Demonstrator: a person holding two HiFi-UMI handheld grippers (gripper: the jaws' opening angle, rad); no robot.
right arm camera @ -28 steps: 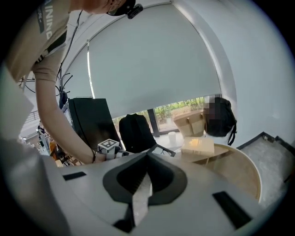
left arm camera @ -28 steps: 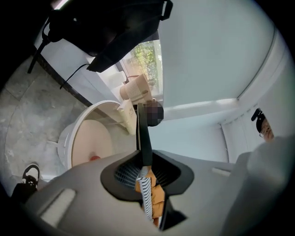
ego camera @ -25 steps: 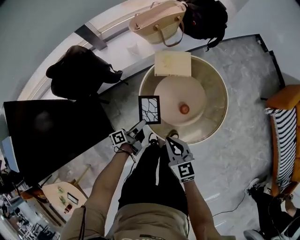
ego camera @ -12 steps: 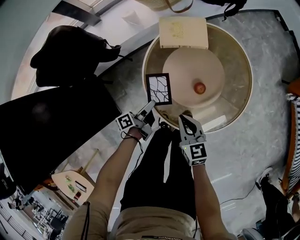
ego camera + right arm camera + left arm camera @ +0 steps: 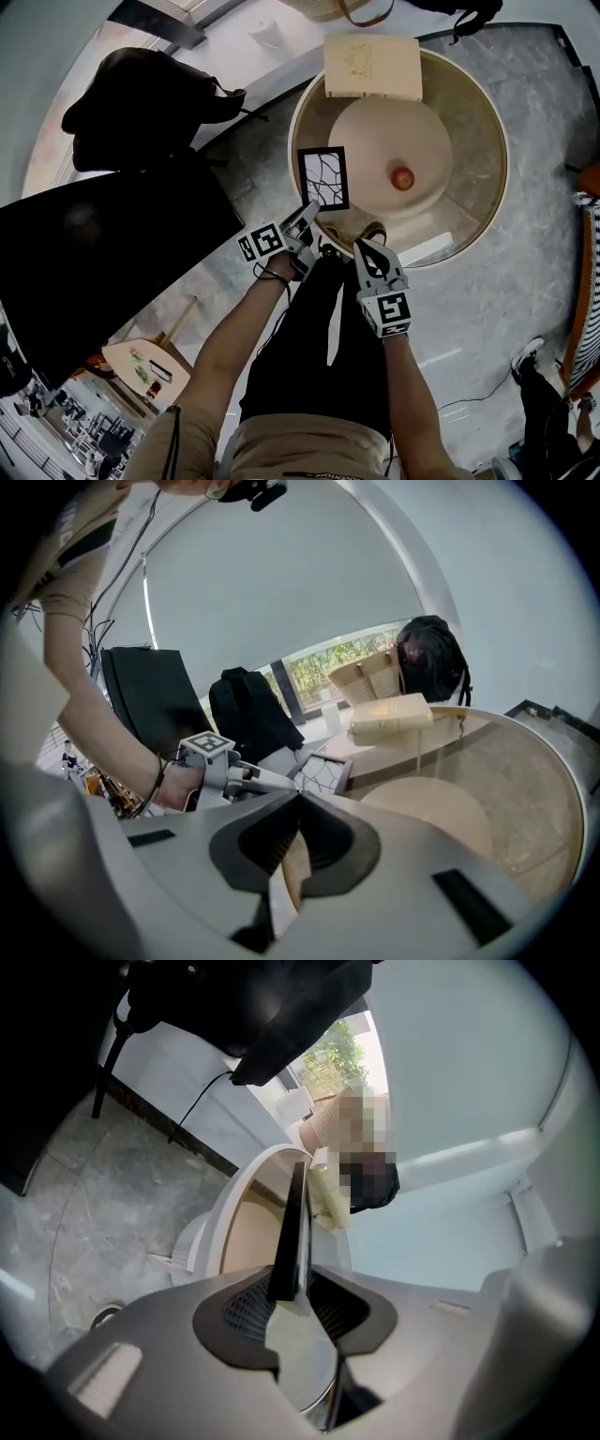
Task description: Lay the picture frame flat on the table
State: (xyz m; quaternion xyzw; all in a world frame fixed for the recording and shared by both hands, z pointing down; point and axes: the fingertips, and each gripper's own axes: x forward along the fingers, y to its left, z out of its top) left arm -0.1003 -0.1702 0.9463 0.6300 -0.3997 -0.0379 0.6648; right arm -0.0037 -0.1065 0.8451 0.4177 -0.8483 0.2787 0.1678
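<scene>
The picture frame (image 5: 323, 178) is black with a white, branch-patterned picture. It is held upright over the near rim of the round glass table (image 5: 473, 211). My left gripper (image 5: 306, 217) is shut on its lower edge. In the left gripper view the frame (image 5: 292, 1227) stands edge-on between the pads. My right gripper (image 5: 372, 253) hangs beside it at the table's near edge, shut and holding nothing. In the right gripper view its jaws (image 5: 298, 803) meet, and the frame (image 5: 323, 773) shows beyond them, in the left gripper (image 5: 274, 780).
A cream book-like box (image 5: 372, 67) lies at the table's far side. A small orange ball (image 5: 402, 178) rests at the middle. A black bag (image 5: 141, 103) and a dark panel (image 5: 103, 253) stand to the left. My legs are directly below.
The left gripper has carried the frame a little forward, further over the table's rim. The right gripper has followed alongside it, still shut.
</scene>
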